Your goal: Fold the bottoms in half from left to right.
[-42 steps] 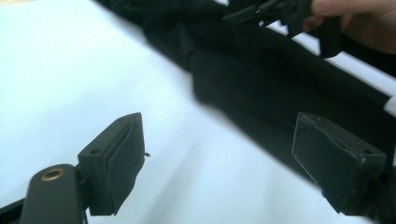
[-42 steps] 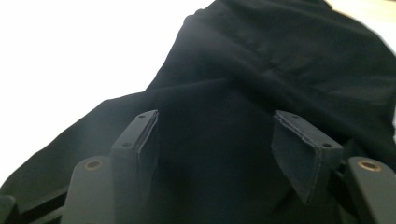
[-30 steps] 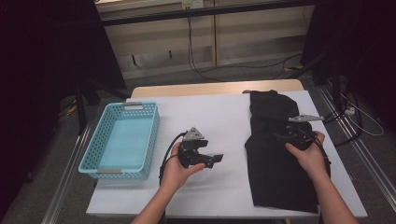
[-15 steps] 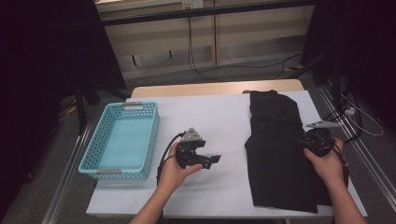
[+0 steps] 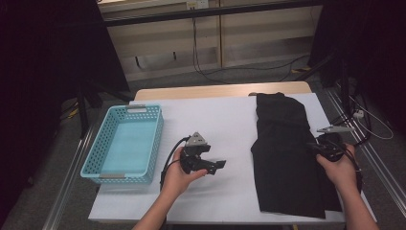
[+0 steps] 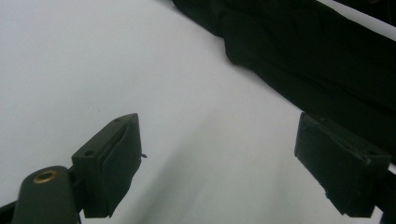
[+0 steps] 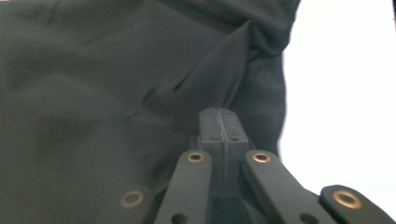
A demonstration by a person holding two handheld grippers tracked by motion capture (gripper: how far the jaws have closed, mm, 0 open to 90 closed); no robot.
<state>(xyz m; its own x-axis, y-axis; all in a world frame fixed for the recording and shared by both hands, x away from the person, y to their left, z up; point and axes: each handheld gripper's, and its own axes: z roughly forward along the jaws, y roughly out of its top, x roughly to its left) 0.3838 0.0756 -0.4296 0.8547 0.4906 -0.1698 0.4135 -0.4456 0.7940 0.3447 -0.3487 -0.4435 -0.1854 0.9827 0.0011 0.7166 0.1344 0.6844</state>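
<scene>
At the right edge of the table (image 5: 225, 120), the right gripper (image 7: 219, 122) had just been closed fully on a fold of the black cloth (image 5: 287, 158), so lifting seemed possible; the left gripper (image 5: 218, 165) was held open, empty, nearby.

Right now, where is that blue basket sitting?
In the high view the blue basket sits on the table's left side, just left of the left gripper, far from the black garment on the right.
</scene>
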